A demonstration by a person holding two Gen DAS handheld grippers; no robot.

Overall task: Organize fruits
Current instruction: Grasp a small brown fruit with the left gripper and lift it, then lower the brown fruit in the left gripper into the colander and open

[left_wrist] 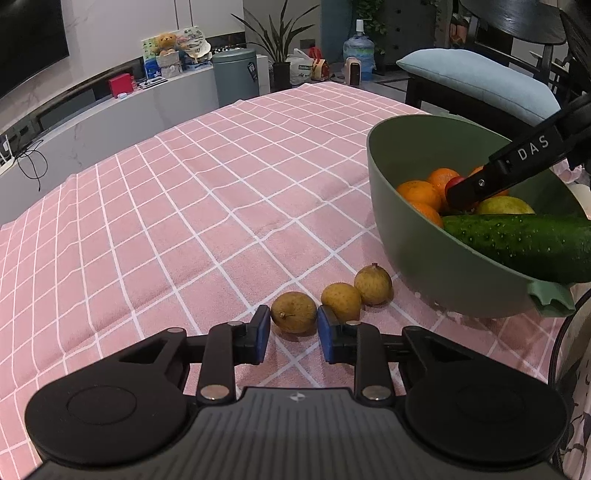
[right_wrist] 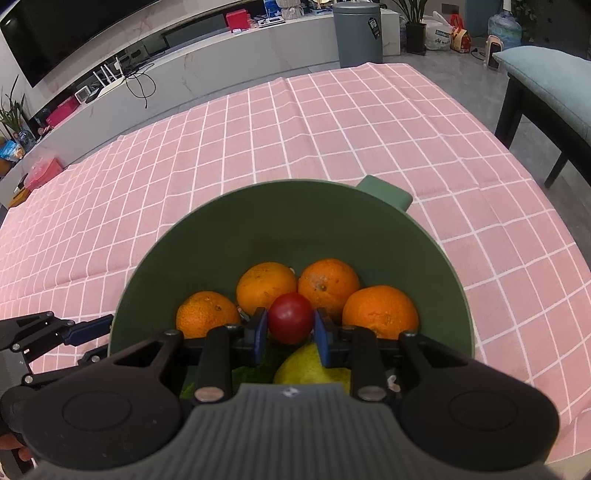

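Three small yellow-brown fruits lie on the pink checked cloth beside the green bowl (left_wrist: 402,236). My left gripper (left_wrist: 293,316) has its blue pads pressed on both sides of the nearest brown fruit (left_wrist: 291,308), which rests on the cloth. The other two brown fruits (left_wrist: 340,301) (left_wrist: 373,284) sit just right of it. My right gripper (right_wrist: 290,322) is shut on a small red fruit (right_wrist: 290,314) and holds it low inside the bowl (right_wrist: 295,206), over several oranges (right_wrist: 266,286), a yellow-green pear (right_wrist: 306,367) and a cucumber (left_wrist: 524,240).
The tablecloth (left_wrist: 221,192) covers the table; its far edge drops to the floor. A dark bench with a blue cushion (left_wrist: 476,74) stands to the right behind the bowl. A grey bin (right_wrist: 357,33) and a low white counter stand beyond the table.
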